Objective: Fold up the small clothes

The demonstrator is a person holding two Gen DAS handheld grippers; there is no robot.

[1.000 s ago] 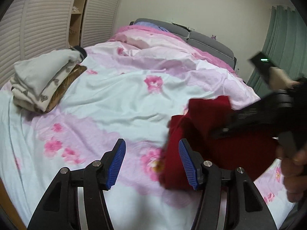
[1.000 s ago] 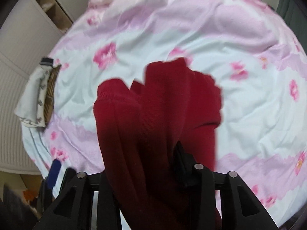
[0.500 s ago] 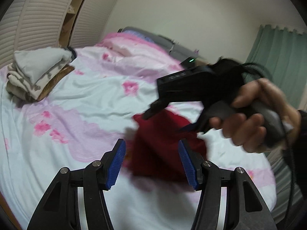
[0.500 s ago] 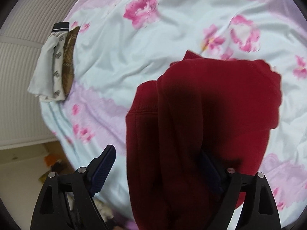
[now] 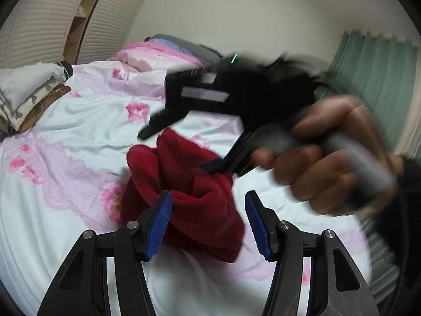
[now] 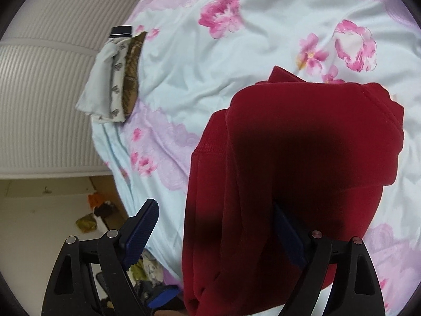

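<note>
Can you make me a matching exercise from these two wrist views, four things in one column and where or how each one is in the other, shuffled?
Column one:
1. red garment
2. folded clothes stack
3. left gripper
4. green curtain

Column two:
A. open, fingers either side of red fabric
B. hanging at the right edge of the room
C. bunched on the floral bedspread
D. near the bed's edge by the slatted wardrobe doors

Pairs: 1-C, 2-D, 3-A, 4-B
</note>
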